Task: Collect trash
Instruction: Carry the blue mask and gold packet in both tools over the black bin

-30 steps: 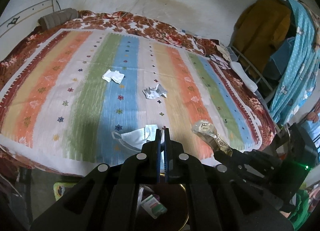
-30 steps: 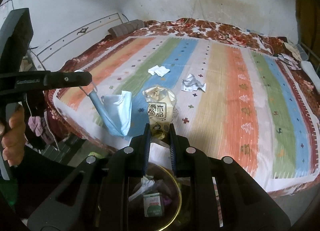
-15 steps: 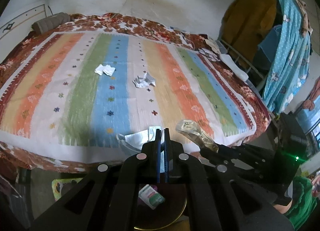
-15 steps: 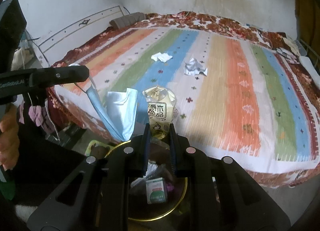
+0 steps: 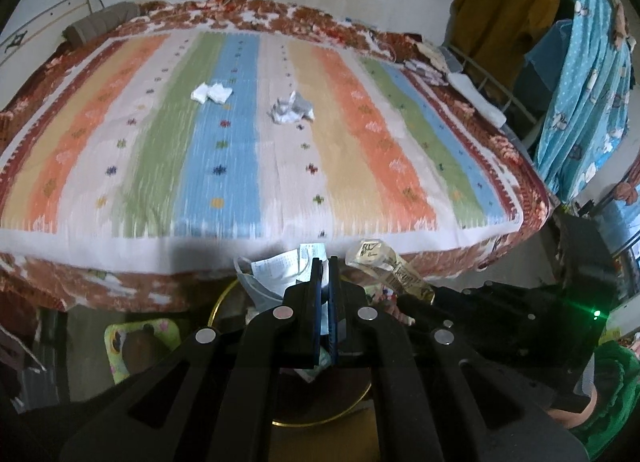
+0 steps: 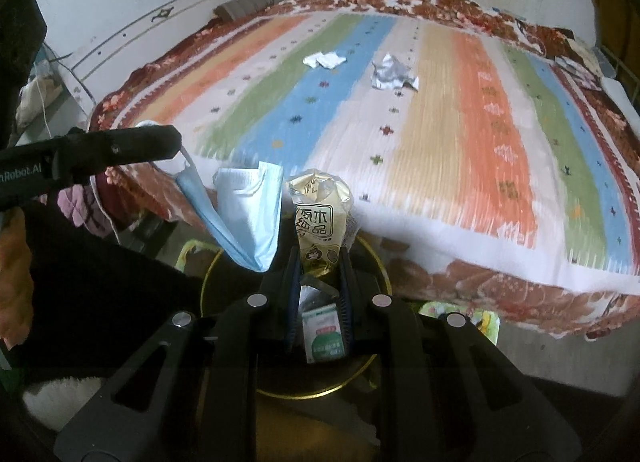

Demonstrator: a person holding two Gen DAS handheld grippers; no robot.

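My left gripper (image 5: 325, 262) is shut on a blue face mask (image 5: 269, 277), which hangs from its fingers (image 6: 160, 144) over the bin in the right wrist view (image 6: 248, 218). My right gripper (image 6: 320, 258) is shut on a gold snack wrapper (image 6: 320, 218), also seen in the left wrist view (image 5: 384, 262). Both hold their items above a gold-rimmed trash bin (image 6: 208, 282) on the floor at the bed's edge, with a green-and-white packet (image 6: 324, 336) inside. Folded white tissue (image 5: 211, 92) and crumpled grey paper (image 5: 291, 110) lie on the striped bedspread (image 5: 248, 166).
The bed fills the view ahead; its near edge overhangs just beyond the bin (image 5: 224, 298). A green patterned item (image 5: 132, 346) lies on the floor left of the bin. Hanging clothes (image 5: 580, 74) and a rack stand to the bed's right. A rolled cloth (image 5: 100, 24) lies at the headboard.
Both grippers have pulled back from the bed and lowered, carrying the mask and the wrapper off the bedspread to above the bin. The bin now shows more fully under them.
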